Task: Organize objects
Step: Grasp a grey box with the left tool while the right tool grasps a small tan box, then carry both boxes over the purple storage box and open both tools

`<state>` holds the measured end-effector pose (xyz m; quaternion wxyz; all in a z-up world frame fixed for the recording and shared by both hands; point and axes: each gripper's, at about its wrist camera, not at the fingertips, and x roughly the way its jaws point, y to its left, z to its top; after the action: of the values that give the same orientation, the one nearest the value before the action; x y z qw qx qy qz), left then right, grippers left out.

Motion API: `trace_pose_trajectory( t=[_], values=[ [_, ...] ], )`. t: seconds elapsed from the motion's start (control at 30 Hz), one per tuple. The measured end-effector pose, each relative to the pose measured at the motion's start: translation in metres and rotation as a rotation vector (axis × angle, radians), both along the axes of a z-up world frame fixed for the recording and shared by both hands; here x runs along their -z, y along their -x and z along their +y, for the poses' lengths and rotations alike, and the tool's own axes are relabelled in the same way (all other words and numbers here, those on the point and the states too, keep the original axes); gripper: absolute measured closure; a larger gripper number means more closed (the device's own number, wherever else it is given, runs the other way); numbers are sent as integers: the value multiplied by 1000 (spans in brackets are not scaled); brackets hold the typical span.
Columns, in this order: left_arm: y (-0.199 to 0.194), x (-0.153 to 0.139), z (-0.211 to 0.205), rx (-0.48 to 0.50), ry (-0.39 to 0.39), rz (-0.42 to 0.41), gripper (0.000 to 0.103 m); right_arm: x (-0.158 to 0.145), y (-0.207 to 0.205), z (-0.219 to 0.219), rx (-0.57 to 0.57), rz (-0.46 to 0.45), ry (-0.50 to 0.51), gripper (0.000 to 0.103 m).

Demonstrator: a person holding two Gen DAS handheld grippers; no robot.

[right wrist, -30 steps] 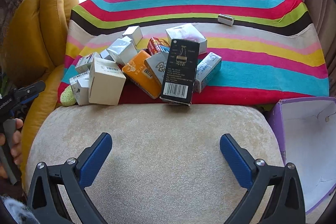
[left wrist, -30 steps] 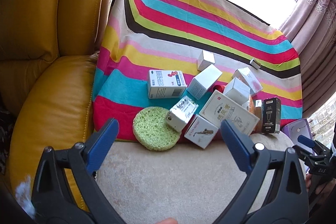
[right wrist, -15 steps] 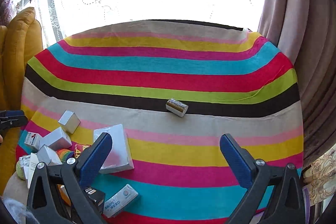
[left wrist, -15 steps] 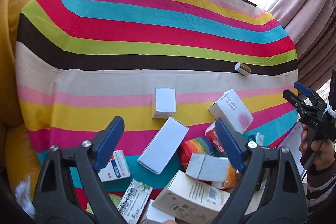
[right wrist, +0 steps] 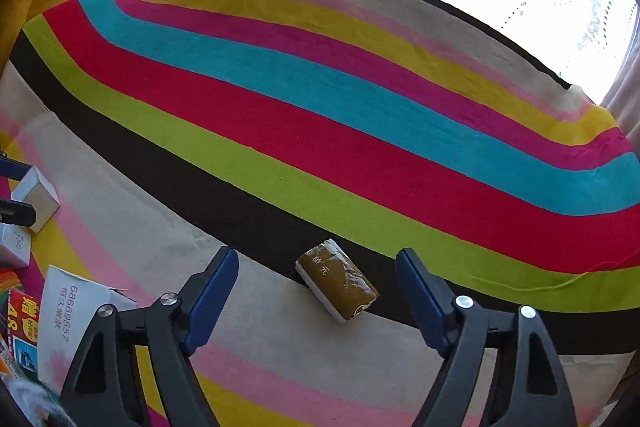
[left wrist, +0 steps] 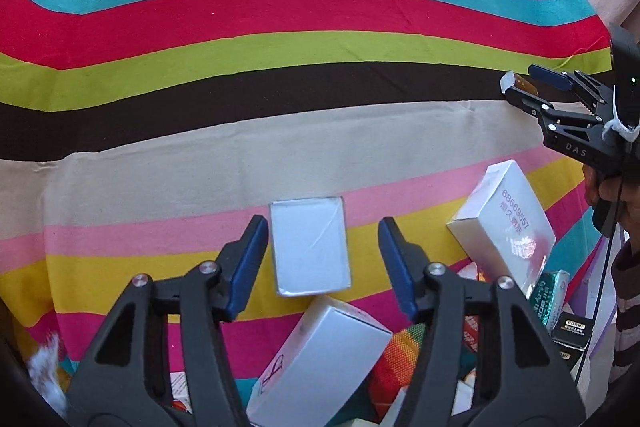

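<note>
Over the striped cloth (left wrist: 280, 131), the left tool (left wrist: 322, 259) has just been closing its blue pads around a small white box (left wrist: 309, 247) that lies flat on the pink and yellow stripes; a gap shows on each side, so nothing is gripped. Just below that box a larger white carton (left wrist: 324, 359) leans among a heap of packets, and a tall white box (left wrist: 506, 223) with pink print stands tilted to the right. Farther right, the right tool (right wrist: 316, 291) has also been narrowing and straddles a small gold-wrapped packet (right wrist: 338, 281) on the edge of the black stripe, pads clear of it. A person's hand (left wrist: 612, 199) holds that tool.
</note>
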<state>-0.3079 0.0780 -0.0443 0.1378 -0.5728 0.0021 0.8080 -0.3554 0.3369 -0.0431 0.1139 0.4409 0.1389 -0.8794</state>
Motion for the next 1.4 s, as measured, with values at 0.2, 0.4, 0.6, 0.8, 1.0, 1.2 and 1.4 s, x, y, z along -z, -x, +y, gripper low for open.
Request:
trace_pose_trajectory(
  t=[0.2,0.4,0.6,0.8,1.0,1.2,1.4],
  values=[
    [-5,-2,-15,-33,-25,19,64,13,-2,14,49,-52,77,76],
    [-28,-36,-37,-65,-56,101,64,-16,-43,13,115,31,96,76],
    [-80,-76,-43,-98,-97,248,64,-67,-120,-5,198,121,142,76],
    [-144,-105,-48,-108,-154,366,64,-99,-198,-19,277,146,257,76],
    [-208,-106,-45,-106,-262,398,64,-113,-275,-37,289,164,328,76],
    [-260,-84,-18,-51,-357,341,64,-85,-344,-36,327,96,367,76],
    [-294,-73,42,85,-366,293,64,-73,-404,9,448,114,297,76]
  ],
)
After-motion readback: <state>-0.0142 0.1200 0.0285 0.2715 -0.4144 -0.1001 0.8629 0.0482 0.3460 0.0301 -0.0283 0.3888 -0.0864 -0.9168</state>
